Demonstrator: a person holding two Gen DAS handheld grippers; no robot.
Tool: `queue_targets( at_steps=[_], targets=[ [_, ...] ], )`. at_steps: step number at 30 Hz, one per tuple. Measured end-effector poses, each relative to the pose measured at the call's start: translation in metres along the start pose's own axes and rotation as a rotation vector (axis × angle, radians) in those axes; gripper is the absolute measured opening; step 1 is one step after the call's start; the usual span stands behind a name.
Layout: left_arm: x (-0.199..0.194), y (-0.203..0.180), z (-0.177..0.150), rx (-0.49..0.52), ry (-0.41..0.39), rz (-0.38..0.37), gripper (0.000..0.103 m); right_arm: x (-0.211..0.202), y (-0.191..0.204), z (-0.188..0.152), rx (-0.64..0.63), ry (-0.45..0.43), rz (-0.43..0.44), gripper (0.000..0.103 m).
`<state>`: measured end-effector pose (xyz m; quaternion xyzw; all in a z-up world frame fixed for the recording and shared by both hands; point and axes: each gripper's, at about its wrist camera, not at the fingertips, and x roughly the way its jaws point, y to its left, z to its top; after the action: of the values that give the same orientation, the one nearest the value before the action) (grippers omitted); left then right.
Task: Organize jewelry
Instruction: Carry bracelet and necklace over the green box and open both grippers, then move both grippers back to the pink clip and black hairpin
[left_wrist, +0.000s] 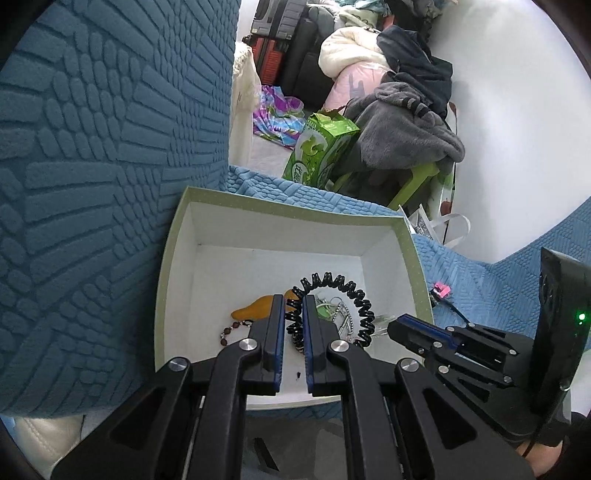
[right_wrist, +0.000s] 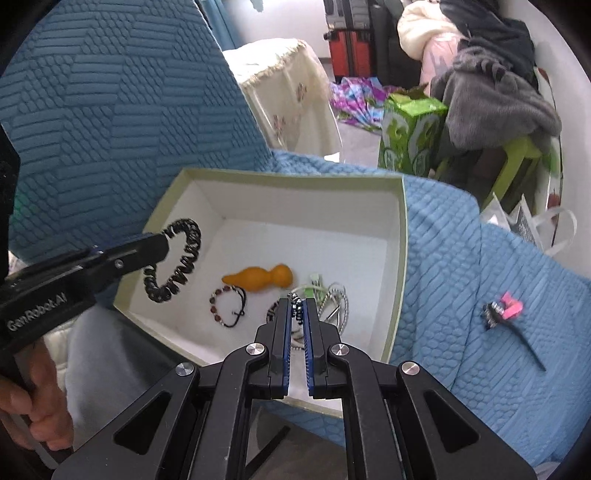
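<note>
A white box with a pale green rim (left_wrist: 413, 258) (right_wrist: 400, 258) sits on a blue textured cover. My left gripper (left_wrist: 294, 306) is shut on a black coiled hair tie (left_wrist: 354, 295) and holds it over the box; the right wrist view shows it hanging from that gripper (right_wrist: 184, 254). My right gripper (right_wrist: 297, 308) is shut on a black-and-white beaded bracelet (right_wrist: 295, 310) low in the box. In the box lie an orange gourd charm (right_wrist: 262, 277), a red bead bracelet (right_wrist: 227, 306) and silver bangles (right_wrist: 336, 302). A pink hair clip (right_wrist: 506, 310) lies on the cover to the right.
A dark blue cushion (left_wrist: 92, 166) stands left of the box. Behind are a green carton (left_wrist: 321, 147), a pile of clothes (left_wrist: 406, 110), a green stool (right_wrist: 517, 155) and red suitcases (right_wrist: 347, 48).
</note>
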<state>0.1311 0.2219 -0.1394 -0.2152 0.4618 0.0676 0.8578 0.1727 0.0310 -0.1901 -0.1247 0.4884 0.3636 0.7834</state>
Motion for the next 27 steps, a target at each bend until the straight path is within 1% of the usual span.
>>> queue_targets(
  at_steps=[3, 5, 7, 8, 9, 14, 18, 22, 27],
  targets=[
    [-0.004, -0.003, 0.002, -0.002, -0.007, -0.014, 0.01, -0.004, 0.001, 0.002, -0.005, -0.002, 0.015, 0.007],
    [-0.01, -0.006, 0.004, 0.0, -0.02, -0.023, 0.017, -0.012, 0.001, 0.005, -0.011, -0.014, 0.022, 0.009],
    [-0.019, -0.011, 0.006, 0.005, -0.04, -0.011, 0.041, -0.023, 0.001, 0.008, -0.019, -0.035, 0.033, 0.013],
    [-0.023, -0.013, 0.006, 0.008, -0.052, -0.007, 0.044, -0.03, 0.002, 0.011, -0.023, -0.049, 0.033, 0.019],
    [-0.03, -0.017, 0.007, 0.018, -0.067, -0.007, 0.045, -0.034, 0.001, 0.012, -0.025, -0.06, 0.035, 0.023],
    [-0.056, -0.035, 0.014, 0.045, -0.126, 0.003, 0.045, -0.075, -0.002, 0.017, -0.034, -0.137, 0.048, 0.023],
    [-0.076, -0.05, 0.018, 0.053, -0.176, -0.002, 0.045, -0.105, -0.007, 0.019, -0.06, -0.198, 0.032, 0.023],
    [-0.093, -0.067, 0.018, 0.079, -0.218, -0.009, 0.045, -0.133, -0.018, 0.016, -0.052, -0.252, 0.024, 0.023],
    [-0.101, -0.09, 0.018, 0.104, -0.251, -0.029, 0.045, -0.155, -0.04, 0.01, -0.044, -0.303, -0.001, 0.023]
  ],
)
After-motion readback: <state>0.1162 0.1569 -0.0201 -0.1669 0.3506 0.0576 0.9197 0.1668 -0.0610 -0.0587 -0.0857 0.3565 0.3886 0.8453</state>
